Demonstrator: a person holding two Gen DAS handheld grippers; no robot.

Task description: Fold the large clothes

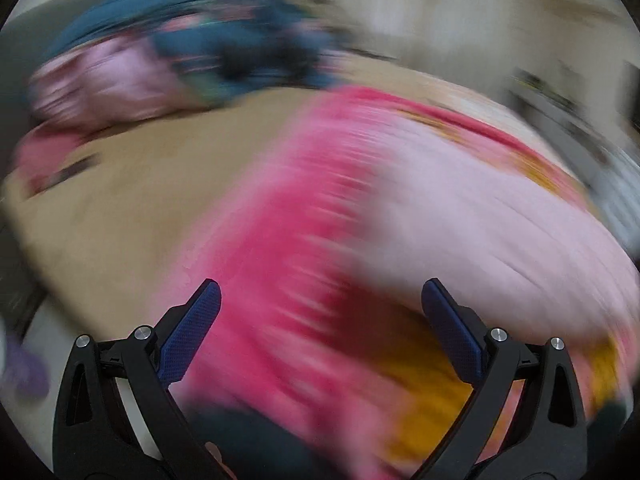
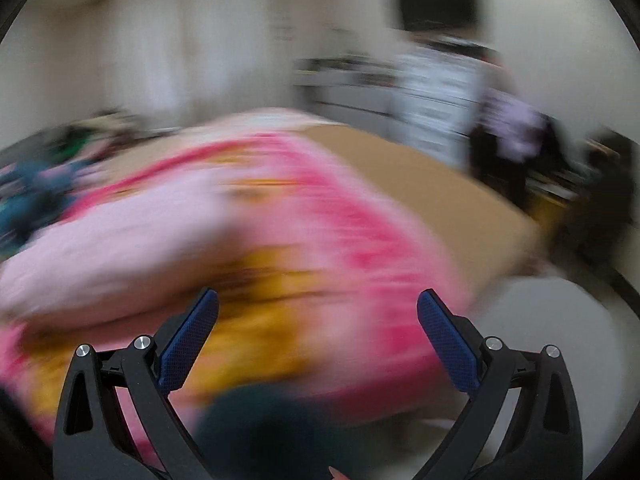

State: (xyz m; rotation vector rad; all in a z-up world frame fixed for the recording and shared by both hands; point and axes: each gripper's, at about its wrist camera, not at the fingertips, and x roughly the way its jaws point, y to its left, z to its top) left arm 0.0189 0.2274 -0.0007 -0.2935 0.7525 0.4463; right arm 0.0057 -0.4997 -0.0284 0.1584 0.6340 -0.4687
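Observation:
Both views are motion-blurred. A large pink garment (image 1: 400, 208) with darker pink bands and orange patches lies spread on a tan table (image 1: 132, 200). My left gripper (image 1: 320, 292) is open above its near edge, with nothing between the blue pads (image 1: 192, 332). The same garment (image 2: 240, 232) fills the right wrist view, on the tan table (image 2: 460, 184). My right gripper (image 2: 318, 300) is open over its near orange part, holding nothing.
A heap of blue and pink clothes (image 1: 180, 52) lies at the far left of the table and shows at the left of the right wrist view (image 2: 28, 196). A person in a striped top (image 2: 440, 92) stands beyond the table. Pale walls behind.

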